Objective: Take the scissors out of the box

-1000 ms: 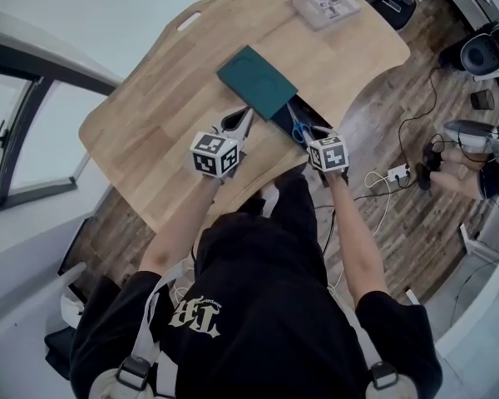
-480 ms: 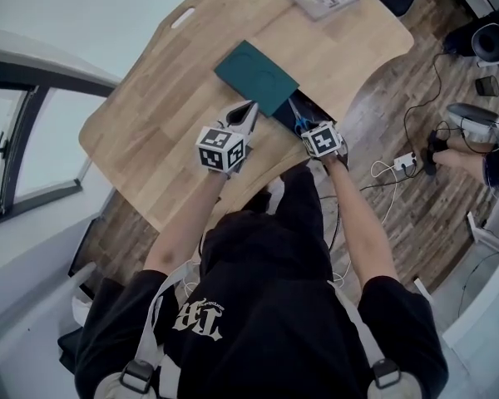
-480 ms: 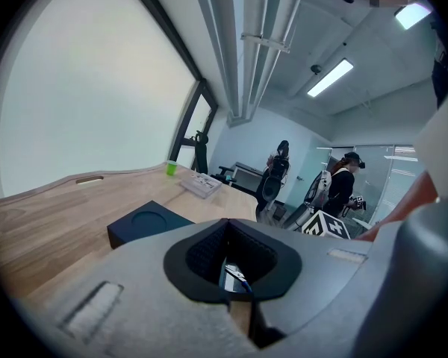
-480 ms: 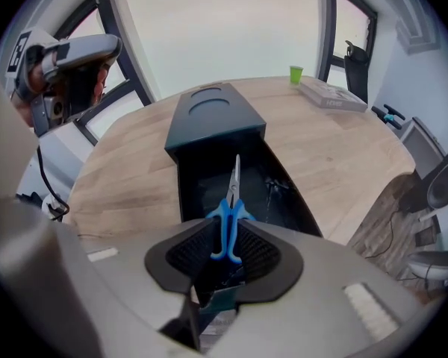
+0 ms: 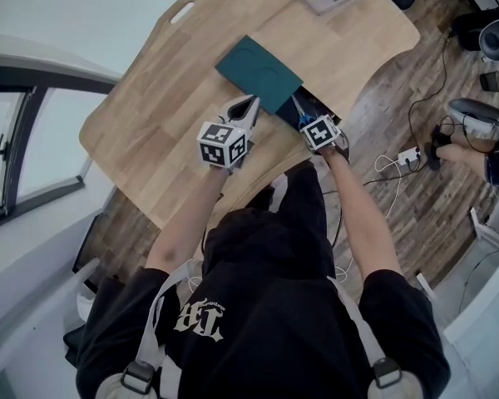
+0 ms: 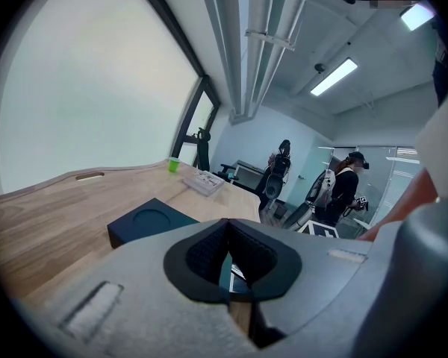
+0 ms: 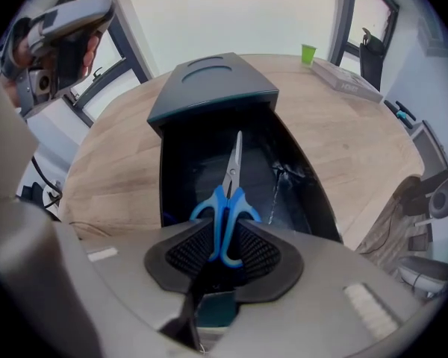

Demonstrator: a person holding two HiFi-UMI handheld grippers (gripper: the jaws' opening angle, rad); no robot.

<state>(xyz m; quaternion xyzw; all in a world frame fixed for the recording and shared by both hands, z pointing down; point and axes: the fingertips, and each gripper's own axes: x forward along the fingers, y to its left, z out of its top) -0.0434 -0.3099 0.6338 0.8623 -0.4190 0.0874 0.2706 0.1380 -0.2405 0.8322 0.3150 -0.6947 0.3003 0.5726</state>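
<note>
A dark box tray (image 7: 291,185) lies open near the table's front edge, its teal lid (image 7: 209,88) slid off toward the far end. Blue-handled scissors (image 7: 225,200) lie in the tray with the blades pointing away. My right gripper (image 7: 222,248) reaches into the tray, jaws shut on the scissors' handle loops. In the head view it (image 5: 320,131) covers the tray (image 5: 308,106) beside the lid (image 5: 259,73). My left gripper (image 5: 241,110) hovers over the wood left of the box, shut and holding nothing; its view shows the pads (image 6: 209,256) nearly meeting.
A green cup (image 7: 308,53) and a flat grey board (image 7: 343,80) sit at the table's far end. The table's curved edge runs right of the box, with cables and a power strip (image 5: 409,155) on the floor below. People stand in the background (image 6: 343,192).
My right gripper has pushed forward into the box tray and now hides most of the scissors in the head view. The left gripper has edged forward slightly.
</note>
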